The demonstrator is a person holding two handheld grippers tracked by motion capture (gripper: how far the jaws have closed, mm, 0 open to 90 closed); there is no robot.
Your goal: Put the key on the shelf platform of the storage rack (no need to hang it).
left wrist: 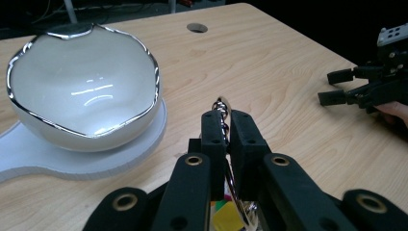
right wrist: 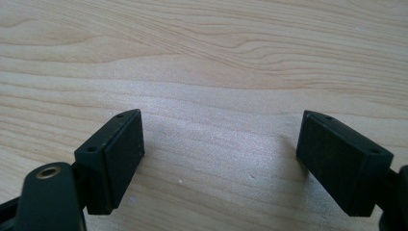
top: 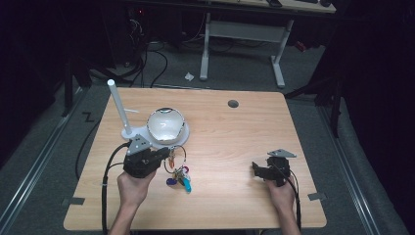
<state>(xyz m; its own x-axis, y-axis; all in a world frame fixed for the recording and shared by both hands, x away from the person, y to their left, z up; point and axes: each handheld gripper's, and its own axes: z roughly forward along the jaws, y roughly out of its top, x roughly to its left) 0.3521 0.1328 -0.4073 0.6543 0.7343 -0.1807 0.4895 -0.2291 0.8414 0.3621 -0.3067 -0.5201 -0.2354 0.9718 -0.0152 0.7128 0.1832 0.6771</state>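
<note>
Wooden table [top: 230,147] under us: our left gripper [left wrist: 223,126] pinches the key ring [left wrist: 222,107], keys [top: 180,177] dangling just beside the bowl [top: 166,125]. We judge lifting underway; next, carry them over the bowl. Right gripper [right wrist: 219,159] gapes wide, empty.

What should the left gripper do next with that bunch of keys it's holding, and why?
Probably carry it up and over the rim of the white bowl, then open. The left gripper is shut on the key ring, the keys hang below it near the table, and the bowl stands close beside it on its white stand. The right gripper rests open, apart from them.
</note>
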